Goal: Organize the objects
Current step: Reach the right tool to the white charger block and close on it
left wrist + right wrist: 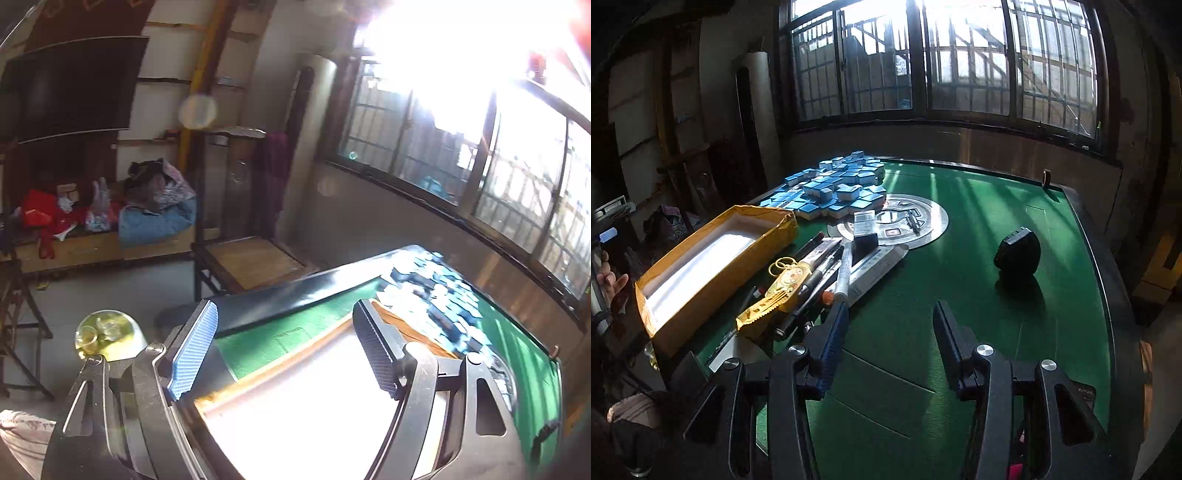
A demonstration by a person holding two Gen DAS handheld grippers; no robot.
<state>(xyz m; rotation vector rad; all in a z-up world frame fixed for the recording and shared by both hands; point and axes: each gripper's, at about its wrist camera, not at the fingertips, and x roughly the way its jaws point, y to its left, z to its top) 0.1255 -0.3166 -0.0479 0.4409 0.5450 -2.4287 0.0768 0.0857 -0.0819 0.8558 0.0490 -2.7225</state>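
A yellow open box (713, 266) with a white inside sits at the left edge of the green table (960, 280). It fills the left wrist view (306, 398). My left gripper (284, 350) is open and empty, just above the box. A heap of pens and markers (827, 269), a gold packet with scissors (783, 288) and a grey flat packet (875, 266) lie right of the box. My right gripper (890, 343) is open and empty, over the bare felt just near of the pens.
A pile of blue mahjong tiles (834, 184) lies at the far left of the table, also in the left wrist view (439, 299). A black rounded object (1017, 251) sits at the right. A round metal plate (905, 221) marks the table's middle. A glass bowl (107, 332) stands beside the table.
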